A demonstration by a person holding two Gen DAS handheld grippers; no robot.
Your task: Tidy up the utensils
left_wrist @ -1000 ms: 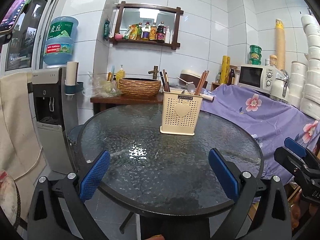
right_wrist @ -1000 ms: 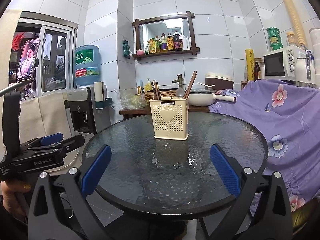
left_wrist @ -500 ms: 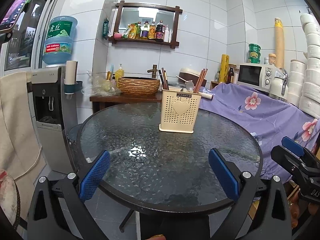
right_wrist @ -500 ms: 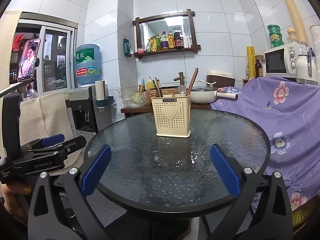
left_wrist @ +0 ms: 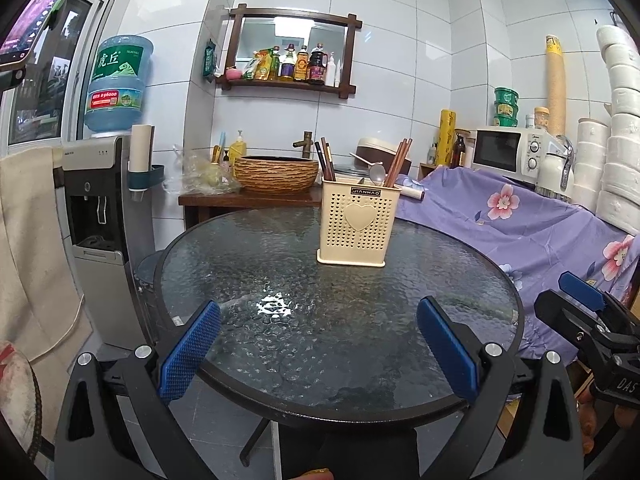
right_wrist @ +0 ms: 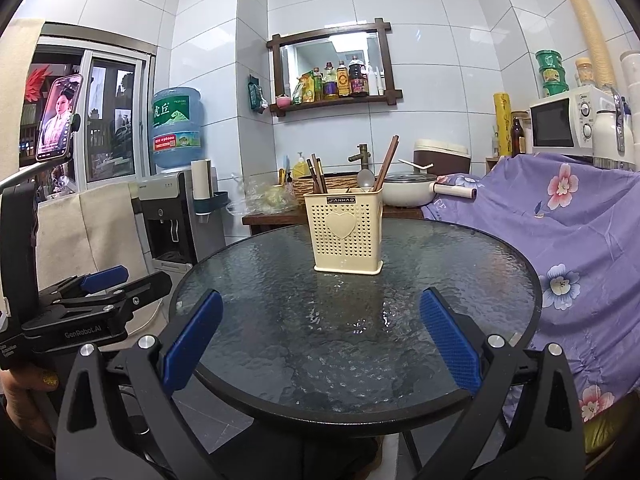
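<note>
Left wrist view: the left gripper hangs low at the near rim of the round glass tabletop, fingers wide apart and empty. The right gripper sits likewise at the near rim, fingers spread, holding nothing. The caddy stands upright past the tabletop's middle, well apart from both grippers, with dark chopsticks at its left end, and a spoon and reddish chopsticks at its right. Nothing lies loose on the glass, so the sorting looks largely done. The main risk I judge: the caddy is light and tall on slick glass, so a finger snagging a leaning chopstick could tip or slide it.
</note>
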